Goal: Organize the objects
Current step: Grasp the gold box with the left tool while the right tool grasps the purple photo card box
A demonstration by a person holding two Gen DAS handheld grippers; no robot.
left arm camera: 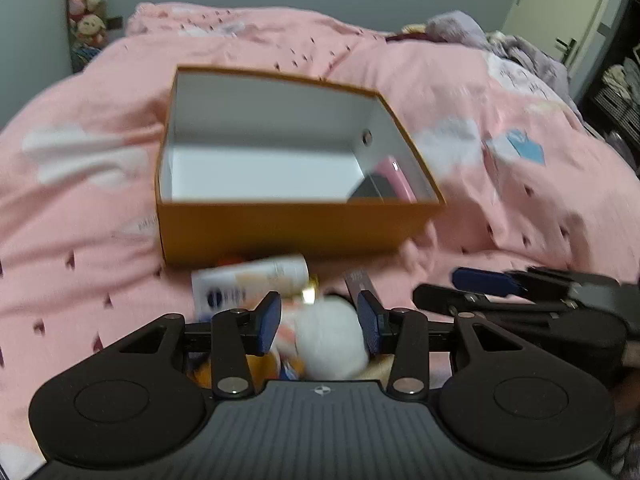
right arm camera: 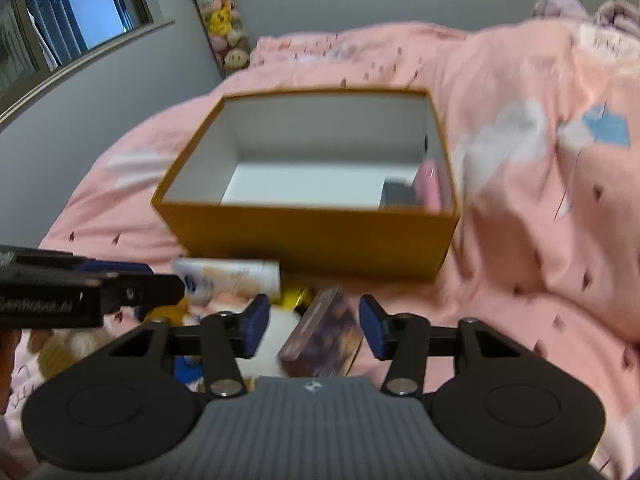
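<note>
An open orange box [left arm camera: 288, 228] with a white lining is seen at the centre of both views, resting on a pink bedspread [left arm camera: 100, 200]. Inside it, against the right-hand wall, a pink flat item [left arm camera: 400, 178] and a dark block [left arm camera: 370, 192] are partly visible; their lower portions are hidden by the near wall, and neither can be identified through the blur. Just below the box, in the lower middle of the frame, a white tube [left arm camera: 248, 280] lies on its side, its label smeared by motion; a small gold-coloured object [left arm camera: 310, 292] beside it cannot be made out. In the left wrist view the left gripper [left arm camera: 319, 322] is seen with its blue pads [left arm camera: 270, 320] spread about a white plush toy [left arm camera: 332, 338]; whether the pads press on the toy cannot be told, since the contact lines are blurred and the toy's lower part is cut off by the gripper body. In the right wrist view the right gripper [right arm camera: 313, 326] is seen with its fingers apart above a small purplish box [right arm camera: 324, 336], which lies between them without evident contact at either pad. No earlier view being at hand, only this stance is recorded. The other gripper intrudes at the edge of each view, cropped by the frame. A column of stuffed toys [right arm camera: 220, 20] stands at the upper left, out of focus.
</note>
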